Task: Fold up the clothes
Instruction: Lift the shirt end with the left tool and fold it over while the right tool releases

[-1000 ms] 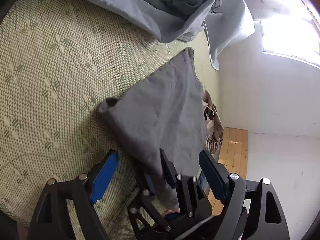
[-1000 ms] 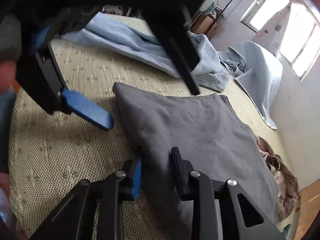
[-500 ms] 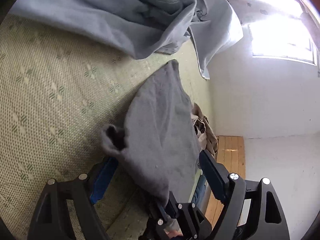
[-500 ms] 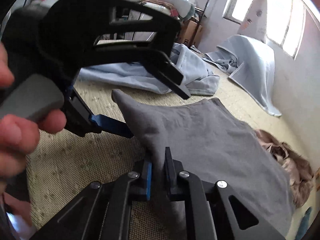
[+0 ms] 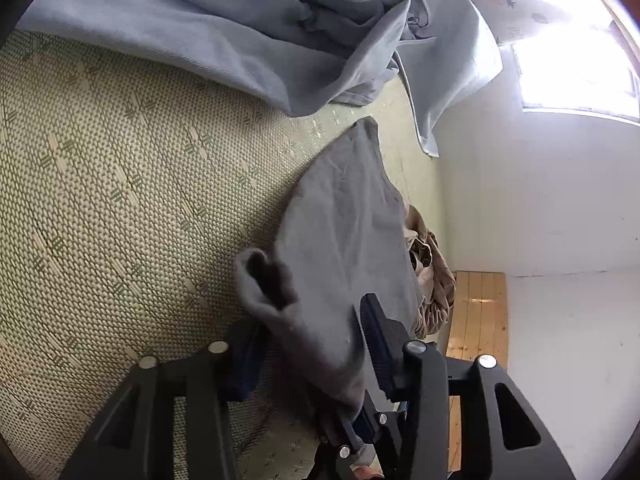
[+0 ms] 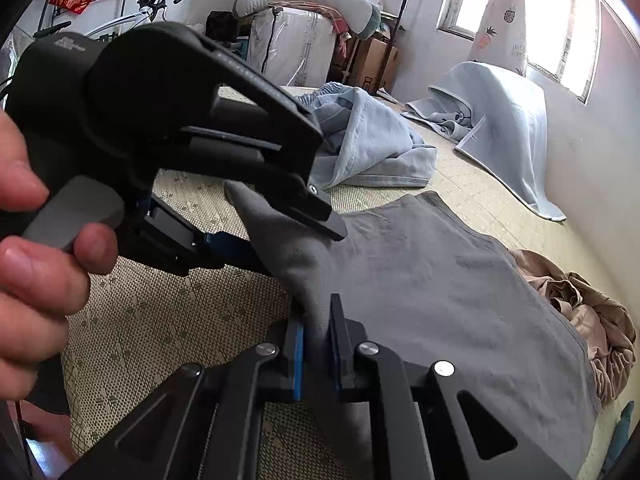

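Observation:
A dark grey garment (image 5: 344, 220) lies spread on the woven mat (image 5: 120, 200), and one near edge of it is lifted. My right gripper (image 6: 316, 328) is shut on that raised edge of the grey garment (image 6: 440, 280). My left gripper (image 5: 308, 320) is half open, its fingers on either side of the lifted fold, and the cloth drapes over the left finger. In the right wrist view the left gripper (image 6: 288, 240) reaches in from the left, held by a person's hand (image 6: 40, 264). The garment's pointed corner sticks up between its fingers.
A light blue blanket (image 5: 240, 32) lies bunched along the far side of the mat, and another blue cloth (image 6: 500, 120) hangs by the window wall. A crumpled beige garment (image 6: 592, 312) sits beyond the grey one. Wooden floor (image 5: 476, 312) shows past the mat's edge. Boxes and a bicycle stand at the back.
The right gripper closed on the garment's edge and raised it. The left gripper moved in around the lifted fold, and its fingers have narrowed markedly.

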`<state>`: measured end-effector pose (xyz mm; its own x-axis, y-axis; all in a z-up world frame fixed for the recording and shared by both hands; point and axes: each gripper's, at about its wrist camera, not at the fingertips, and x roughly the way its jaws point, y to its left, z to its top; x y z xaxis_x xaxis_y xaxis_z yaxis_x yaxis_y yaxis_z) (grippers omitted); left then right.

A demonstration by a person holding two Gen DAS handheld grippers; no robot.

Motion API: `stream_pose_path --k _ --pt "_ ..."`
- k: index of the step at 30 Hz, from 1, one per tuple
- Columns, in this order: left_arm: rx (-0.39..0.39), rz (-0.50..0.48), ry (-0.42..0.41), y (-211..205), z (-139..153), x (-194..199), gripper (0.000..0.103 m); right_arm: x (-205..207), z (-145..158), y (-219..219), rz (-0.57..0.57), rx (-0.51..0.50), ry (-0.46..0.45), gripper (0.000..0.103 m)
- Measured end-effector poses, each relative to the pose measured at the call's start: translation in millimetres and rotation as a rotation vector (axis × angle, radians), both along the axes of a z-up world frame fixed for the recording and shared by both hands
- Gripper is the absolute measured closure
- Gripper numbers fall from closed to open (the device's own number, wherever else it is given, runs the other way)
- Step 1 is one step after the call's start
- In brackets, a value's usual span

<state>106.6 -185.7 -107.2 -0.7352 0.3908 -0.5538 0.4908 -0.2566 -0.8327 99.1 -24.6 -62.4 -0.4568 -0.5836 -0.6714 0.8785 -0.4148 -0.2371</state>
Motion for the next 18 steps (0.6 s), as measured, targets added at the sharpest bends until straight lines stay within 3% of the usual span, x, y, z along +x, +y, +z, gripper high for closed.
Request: stream_pose_path --k 1,3,4,10,13,14,15,18 --pt "-0.001 -0.001 -0.005 0 0 0 0.073 1 0 0 0.000 -0.001 0.001 0.094" --pt "0.006 0.003 -0.012 -1 -2 1 0.077 2 0 0 0.001 -0.002 0.004 0.093" --pt "0.009 0.008 -0.020 -1 -3 2 0.090 2 0 1 0.002 -0.003 0.005 0.093" --pt "-0.012 0.001 -0.025 -2 7 4 0.094 5 0 1 0.004 -0.007 0.013 0.086" --pt "-0.029 -0.013 -0.024 -1 14 2 0.094 10 5 7 -0.022 -0.020 0.049 0.068" --pt "-0.032 -0.015 -0.026 -1 15 1 0.094 10 6 9 -0.038 -0.022 0.059 0.054" --pt "-0.034 -0.017 -0.027 -1 16 0 0.094 10 6 10 -0.057 -0.019 0.065 0.049" --pt "-0.026 -0.022 -0.028 -2 18 -2 0.094 7 1 13 -0.111 0.018 0.066 0.049"
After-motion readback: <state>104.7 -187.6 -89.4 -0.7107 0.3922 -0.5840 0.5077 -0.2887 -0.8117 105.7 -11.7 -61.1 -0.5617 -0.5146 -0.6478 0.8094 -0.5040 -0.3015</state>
